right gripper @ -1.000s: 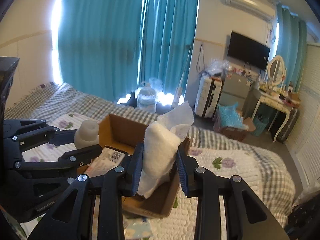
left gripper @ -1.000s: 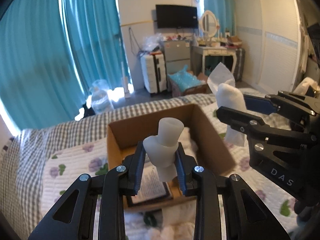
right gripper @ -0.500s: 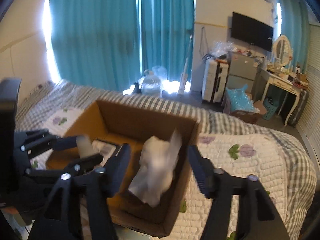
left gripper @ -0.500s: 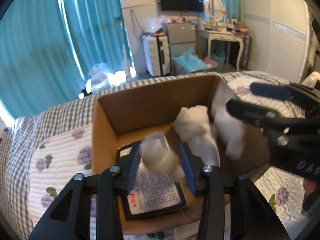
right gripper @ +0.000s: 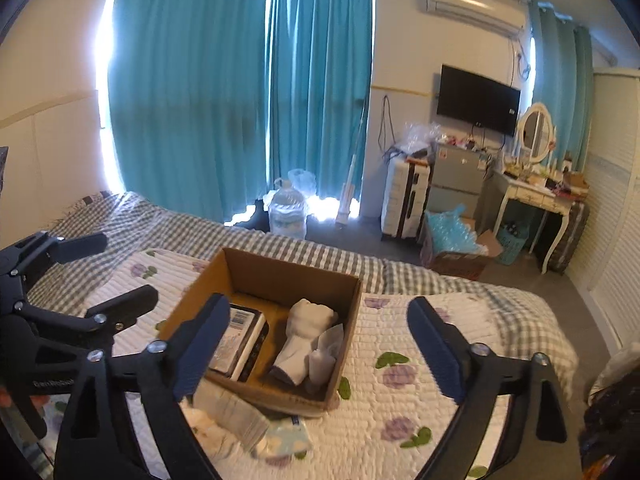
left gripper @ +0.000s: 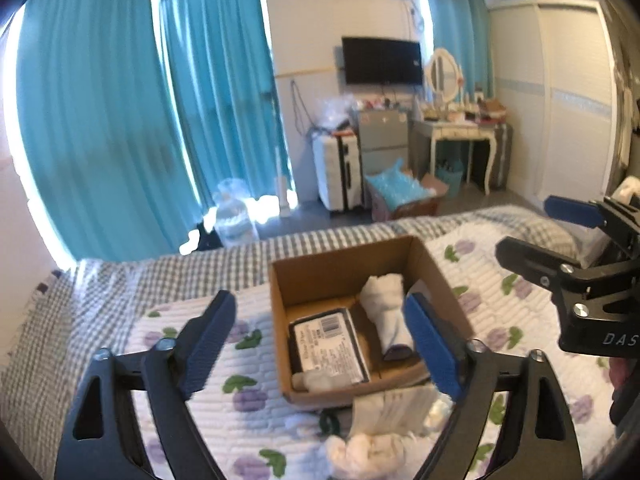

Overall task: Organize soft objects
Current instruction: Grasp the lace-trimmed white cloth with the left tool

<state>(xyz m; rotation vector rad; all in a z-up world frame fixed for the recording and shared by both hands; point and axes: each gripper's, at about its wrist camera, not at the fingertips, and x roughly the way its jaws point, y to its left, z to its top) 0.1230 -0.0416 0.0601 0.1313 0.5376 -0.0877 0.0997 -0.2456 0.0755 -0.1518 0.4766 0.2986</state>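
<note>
A brown cardboard box sits on the floral quilt. Inside lie a white rolled cloth, a small white soft piece and a dark packet with a barcode label. My left gripper is open and empty above the box's near side. My right gripper is open and empty, also above the box. More soft white items and a tissue pack lie on the quilt in front of the box.
The bed has a quilt with purple flowers and a grey checked sheet. Beyond its far edge are teal curtains, a water jug, a white suitcase, a dressing table and a wardrobe.
Both grippers opened and dropped their white soft items into the box, then drew back and up. The box now looks smaller and farther away.
</note>
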